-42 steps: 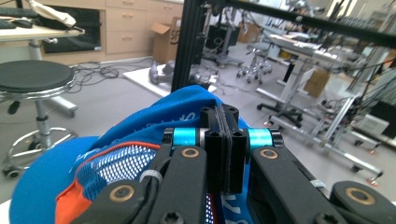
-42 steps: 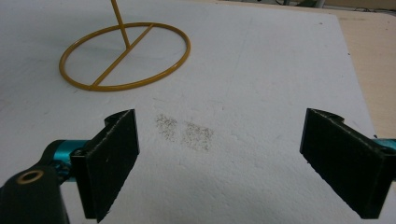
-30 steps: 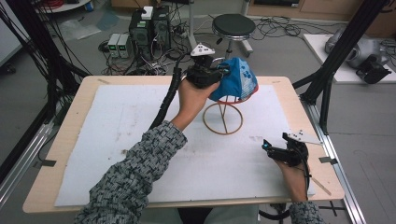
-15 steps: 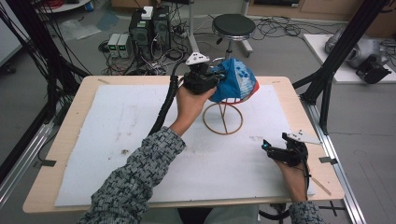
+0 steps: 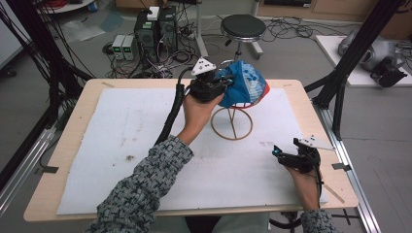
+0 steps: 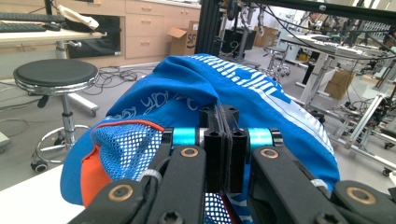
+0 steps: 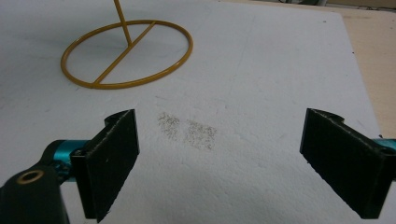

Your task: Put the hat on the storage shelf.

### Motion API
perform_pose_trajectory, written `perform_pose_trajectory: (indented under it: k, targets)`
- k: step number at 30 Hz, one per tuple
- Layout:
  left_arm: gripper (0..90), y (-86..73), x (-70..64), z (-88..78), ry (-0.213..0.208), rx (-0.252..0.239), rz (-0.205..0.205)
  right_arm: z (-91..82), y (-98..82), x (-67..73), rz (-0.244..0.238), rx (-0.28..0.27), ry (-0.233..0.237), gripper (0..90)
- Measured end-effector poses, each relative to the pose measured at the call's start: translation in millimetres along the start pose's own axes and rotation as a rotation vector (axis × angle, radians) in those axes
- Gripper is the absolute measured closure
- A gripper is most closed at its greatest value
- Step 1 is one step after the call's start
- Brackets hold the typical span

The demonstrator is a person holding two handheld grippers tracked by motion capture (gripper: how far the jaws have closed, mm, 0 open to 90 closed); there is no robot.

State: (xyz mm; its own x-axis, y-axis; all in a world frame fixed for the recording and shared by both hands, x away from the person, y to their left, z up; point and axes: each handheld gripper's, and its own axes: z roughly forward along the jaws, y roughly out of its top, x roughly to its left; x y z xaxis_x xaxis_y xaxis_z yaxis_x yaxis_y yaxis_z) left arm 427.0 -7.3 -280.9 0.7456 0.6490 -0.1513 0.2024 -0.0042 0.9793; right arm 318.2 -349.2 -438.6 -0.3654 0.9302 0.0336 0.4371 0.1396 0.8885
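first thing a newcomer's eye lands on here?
The blue cap perched on the gold wire stand at the far middle of the table, with the left gripper shut on its edge. Next, the right gripper, open, resting at the near right over the white mat.

The left hand-held gripper (image 6: 224,140) pinches the blue cap's (image 6: 196,98) fabric between closed jaws.

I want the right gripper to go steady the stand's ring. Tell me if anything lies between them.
Nothing visible does. The right gripper is open over bare white mat, and the ring lies ahead with only a faint speckled stain on the mat between them. The cap, held by the left gripper, sits above the ring.
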Motion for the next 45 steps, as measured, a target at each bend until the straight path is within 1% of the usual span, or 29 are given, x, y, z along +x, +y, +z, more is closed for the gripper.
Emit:
perform_pose_trajectory:
  k: [1, 4, 7, 12, 17, 23, 26, 36, 39, 45]
  targets:
    - [86.4, -0.3, 0.1, 0.3, 0.0, -0.003, 0.0, 0.0, 0.0, 0.0, 0.0, -0.001, 0.0, 10.8]
    - [72.7, -0.8, 0.6, 1.1, -0.009, -0.01, -0.007, -0.1, 0.0, 0.0, 0.003, 0.0, -0.001, 10.8]
    - [71.1, -0.8, 0.9, 1.1, -0.008, -0.017, -0.004, 0.0, 0.0, -0.1, 0.004, 0.0, -0.001, 10.8]
    - [65.8, -1.1, 1.2, 1.6, -0.007, -0.021, 0.0, 0.0, 0.0, -0.1, 0.001, -0.001, -0.001, 10.8]
    - [59.1, -1.4, 0.6, 2.1, 0.005, -0.026, 0.011, 0.0, 0.0, 0.1, 0.003, 0.002, 0.0, 10.8]
    - [56.9, -1.9, 2.2, 2.7, 0.012, -0.025, 0.016, 0.1, 0.0, 0.0, 0.002, 0.001, 0.002, 10.8]
    - [53.8, -2.0, 2.4, 2.9, 0.023, -0.027, 0.022, 0.3, 0.0, 0.2, 0.002, 0.001, 0.003, 10.8]
    - [49.4, -2.4, 2.9, 3.3, 0.025, -0.026, 0.031, 0.3, 0.0, 0.2, 0.002, 0.001, 0.003, 10.8]
    - [48.0, -2.2, 2.8, 3.2, 0.026, -0.028, 0.025, 0.3, 0.0, 0.2, 0.002, 0.001, 0.002, 10.8]
    - [43.9, -1.4, 3.0, 2.4, 0.034, -0.031, 0.03, 0.2, 0.0, 0.3, 0.004, 0.002, 0.003, 10.8]
